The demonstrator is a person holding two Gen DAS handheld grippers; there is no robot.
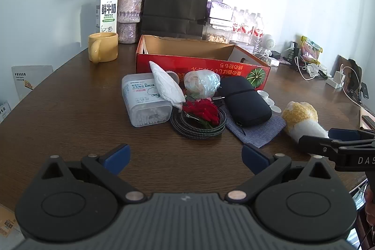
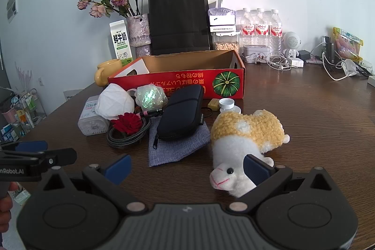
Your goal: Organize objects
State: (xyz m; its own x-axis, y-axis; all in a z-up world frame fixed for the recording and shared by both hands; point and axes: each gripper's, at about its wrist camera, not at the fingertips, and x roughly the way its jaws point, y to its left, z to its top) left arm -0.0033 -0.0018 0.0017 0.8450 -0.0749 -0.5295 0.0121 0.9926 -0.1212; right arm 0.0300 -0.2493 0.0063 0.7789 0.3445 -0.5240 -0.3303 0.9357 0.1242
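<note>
A red cardboard box (image 1: 201,67) (image 2: 178,81) stands open on the brown table. In front of it lies a pile: a cotton swab tub (image 1: 145,100), a white mask (image 2: 114,101), a wrapped ball (image 2: 151,97), a red flower (image 2: 128,123) on a coiled cable (image 1: 199,125), and a black case (image 2: 181,113) on a grey pouch (image 2: 178,147). A yellow and white plush sheep (image 2: 243,139) (image 1: 302,118) lies to the right. My left gripper (image 1: 186,156) is open and empty, short of the pile. My right gripper (image 2: 187,166) is open, its right finger against the sheep's head.
A yellow mug (image 1: 103,47), a milk carton (image 1: 106,11), a vase of dried roses (image 1: 129,15) and a black paper bag (image 1: 175,4) stand behind the box. Water bottles (image 2: 260,25), a small white speaker (image 2: 291,41), cables and chargers (image 2: 335,69) line the back right.
</note>
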